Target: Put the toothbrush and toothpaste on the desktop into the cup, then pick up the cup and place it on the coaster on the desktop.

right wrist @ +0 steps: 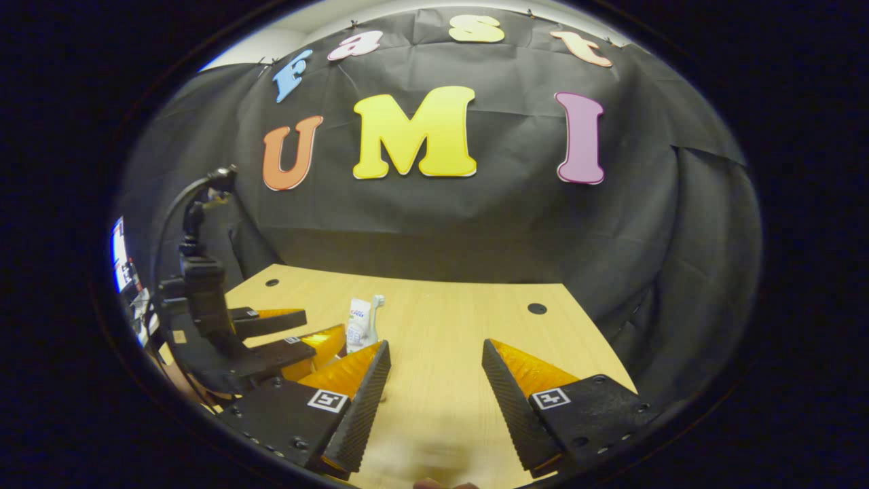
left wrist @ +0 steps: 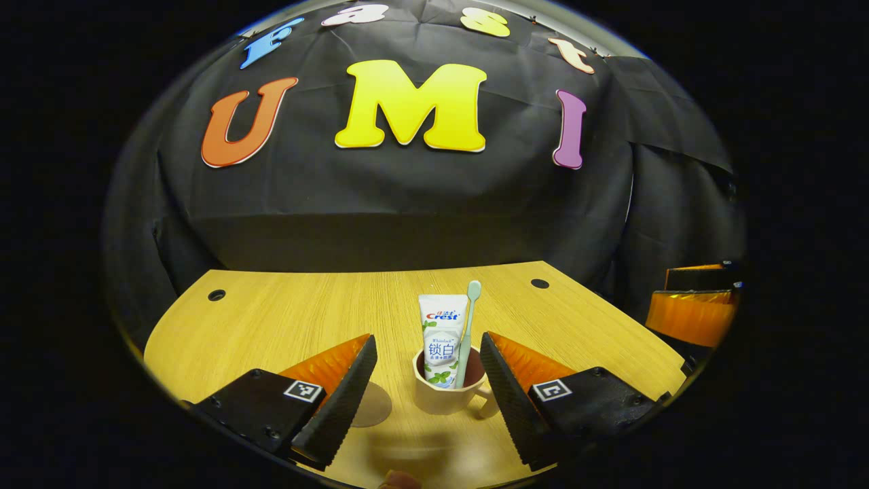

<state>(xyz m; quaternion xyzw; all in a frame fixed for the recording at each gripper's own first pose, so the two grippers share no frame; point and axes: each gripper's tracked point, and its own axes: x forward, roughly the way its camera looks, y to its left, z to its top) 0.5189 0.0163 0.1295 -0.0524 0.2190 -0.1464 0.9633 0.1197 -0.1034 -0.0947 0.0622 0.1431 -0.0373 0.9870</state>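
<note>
Left gripper (left wrist: 428, 380) and right gripper (right wrist: 434, 387), jaws spread wide, empty.

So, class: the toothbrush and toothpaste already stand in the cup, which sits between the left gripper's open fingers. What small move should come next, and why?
Probably close the left gripper on the cup. The toothpaste and toothbrush are already inside, the cup sits between the open fingers, and the coaster lies just beside it, bare. The right gripper is open over bare table.
</note>
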